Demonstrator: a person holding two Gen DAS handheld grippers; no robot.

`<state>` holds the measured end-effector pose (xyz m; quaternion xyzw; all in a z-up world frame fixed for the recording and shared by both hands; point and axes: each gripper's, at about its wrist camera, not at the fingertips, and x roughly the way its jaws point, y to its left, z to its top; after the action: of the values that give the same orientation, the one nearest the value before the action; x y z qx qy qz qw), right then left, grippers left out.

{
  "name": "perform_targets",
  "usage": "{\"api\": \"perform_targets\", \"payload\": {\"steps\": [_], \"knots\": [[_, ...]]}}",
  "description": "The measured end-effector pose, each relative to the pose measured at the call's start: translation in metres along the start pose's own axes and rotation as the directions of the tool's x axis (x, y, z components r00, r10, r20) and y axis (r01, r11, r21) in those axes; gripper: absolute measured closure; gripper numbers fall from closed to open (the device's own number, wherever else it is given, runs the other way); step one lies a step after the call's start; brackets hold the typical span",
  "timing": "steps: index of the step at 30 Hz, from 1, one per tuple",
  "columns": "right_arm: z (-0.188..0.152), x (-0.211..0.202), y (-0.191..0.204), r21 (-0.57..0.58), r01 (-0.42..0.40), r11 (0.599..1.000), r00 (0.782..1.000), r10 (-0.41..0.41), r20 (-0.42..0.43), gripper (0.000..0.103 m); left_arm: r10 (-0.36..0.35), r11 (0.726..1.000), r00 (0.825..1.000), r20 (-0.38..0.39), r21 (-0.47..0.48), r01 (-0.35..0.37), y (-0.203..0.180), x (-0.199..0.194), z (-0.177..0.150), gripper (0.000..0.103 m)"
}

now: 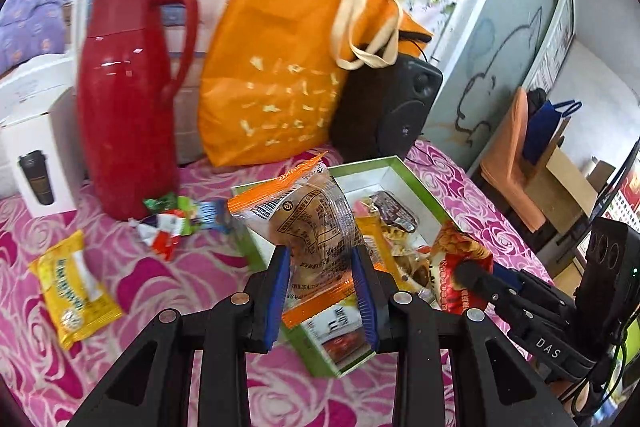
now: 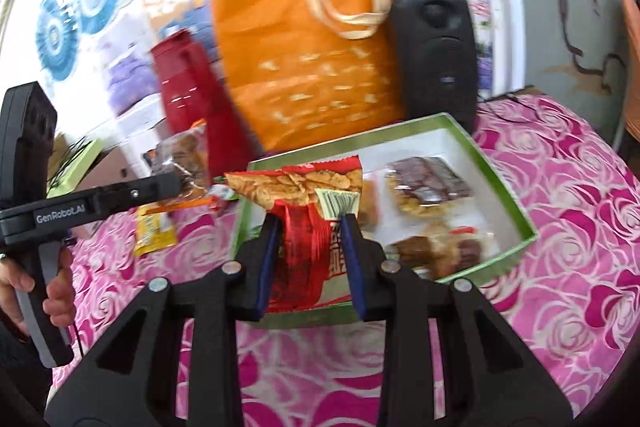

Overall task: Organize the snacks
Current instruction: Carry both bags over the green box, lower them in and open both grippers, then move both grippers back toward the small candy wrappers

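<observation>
My left gripper [image 1: 322, 259] is shut on a clear orange-edged pastry packet [image 1: 308, 215], held above the near left part of the green-rimmed box [image 1: 424, 191]. My right gripper [image 2: 308, 223] is shut on a red cracker packet [image 2: 304, 203], held over the near left edge of the same box [image 2: 516, 203]. The right gripper and its red packet [image 1: 460, 259] show at the right of the left wrist view. The left gripper [image 2: 176, 183] with its packet [image 2: 180, 155] shows at the left of the right wrist view. Several snacks lie inside the box.
A red thermos [image 1: 128, 107], an orange tote bag [image 1: 288, 67] and a black speaker [image 1: 392, 111] stand behind the box. A yellow packet [image 1: 72, 291] and small wrapped sweets [image 1: 172, 223] lie on the pink rose cloth. A white carton [image 1: 32, 143] stands far left.
</observation>
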<state>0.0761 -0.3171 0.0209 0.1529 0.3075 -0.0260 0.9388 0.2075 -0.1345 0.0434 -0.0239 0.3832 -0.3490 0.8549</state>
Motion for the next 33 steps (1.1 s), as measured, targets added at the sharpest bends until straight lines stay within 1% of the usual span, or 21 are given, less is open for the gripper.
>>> {"api": "perform_targets", "payload": {"steps": [4,5,7,12,14,15,16,17,18,19,20,22,23,24,25,28,30,33], "knots": [[0.001,0.009,-0.027,0.013,0.049,0.999,0.999,-0.049,-0.013,0.072,-0.001,1.000,1.000,-0.029,0.030,0.002,-0.015,0.028,0.009,0.071],[0.002,0.013,-0.033,0.013,0.058,0.998,0.998,-0.058,-0.018,0.076,0.000,0.999,0.999,-0.038,0.033,0.001,-0.016,0.035,0.010,0.071],[0.002,0.019,-0.040,0.018,0.061,0.998,0.998,-0.061,-0.028,0.078,0.004,0.999,0.998,-0.056,0.036,-0.002,-0.019,0.047,0.012,0.071],[0.006,0.032,-0.044,-0.005,0.064,0.998,0.997,-0.064,-0.034,0.078,0.032,0.998,0.996,-0.087,0.051,-0.028,-0.021,0.070,0.013,0.071],[0.006,0.037,-0.044,-0.013,0.053,0.999,0.998,-0.053,-0.033,0.078,0.040,0.997,0.996,-0.079,0.067,-0.035,-0.024,0.071,0.011,0.067],[0.005,0.038,-0.044,-0.018,0.067,0.998,0.997,-0.067,-0.025,0.076,0.054,0.996,0.996,-0.066,0.074,-0.049,-0.024,0.069,0.010,0.065],[0.004,0.038,-0.044,-0.023,0.079,0.997,0.996,-0.080,-0.025,0.073,0.072,0.995,0.996,-0.053,0.080,-0.067,-0.025,0.067,0.010,0.050],[0.003,0.038,-0.044,-0.024,0.089,0.996,0.996,-0.089,-0.027,0.063,0.092,0.993,0.995,-0.041,0.081,-0.089,-0.025,0.065,0.010,0.028],[0.002,0.037,-0.045,-0.020,0.092,0.996,0.995,-0.093,-0.030,0.055,0.117,0.990,0.993,-0.018,0.075,-0.115,-0.025,0.061,0.010,0.020],[0.000,0.036,-0.046,-0.012,0.090,0.996,0.995,-0.091,-0.032,0.054,0.133,0.989,0.991,0.008,0.067,-0.134,-0.024,0.057,0.011,0.015],[-0.002,0.034,-0.047,-0.006,0.087,0.996,0.996,-0.088,-0.033,0.054,0.140,0.988,0.990,0.030,0.061,-0.141,-0.023,0.053,0.011,0.014],[-0.005,0.029,-0.050,0.011,0.096,0.995,0.995,-0.096,-0.035,0.053,0.145,0.988,0.989,0.031,0.049,-0.146,-0.020,0.048,0.011,0.011],[-0.006,0.028,-0.052,0.018,0.100,0.995,0.994,-0.099,-0.039,0.049,0.155,0.987,0.987,0.031,0.043,-0.156,-0.019,0.047,0.011,0.010],[-0.008,0.028,-0.053,0.026,0.103,0.994,0.994,-0.102,-0.045,0.041,0.171,0.984,0.985,0.036,0.041,-0.173,-0.019,0.044,0.010,0.010],[-0.009,0.029,-0.054,0.033,0.110,0.993,0.993,-0.108,-0.056,0.037,0.180,0.983,0.983,0.037,0.040,-0.181,-0.018,0.044,0.010,0.008],[-0.010,0.026,-0.051,0.034,0.116,0.993,0.992,-0.114,-0.063,0.032,0.200,0.979,0.979,0.042,0.038,-0.202,-0.018,0.037,0.006,0.005],[-0.010,0.023,-0.047,0.025,0.119,0.993,0.991,-0.118,-0.057,0.022,0.203,0.978,0.978,0.048,0.036,-0.205,-0.018,0.031,0.004,0.005],[-0.007,0.017,-0.039,0.005,0.128,0.992,0.991,-0.128,-0.038,0.018,0.201,0.979,0.978,0.062,0.030,-0.203,-0.018,0.022,0.003,0.004]]}}
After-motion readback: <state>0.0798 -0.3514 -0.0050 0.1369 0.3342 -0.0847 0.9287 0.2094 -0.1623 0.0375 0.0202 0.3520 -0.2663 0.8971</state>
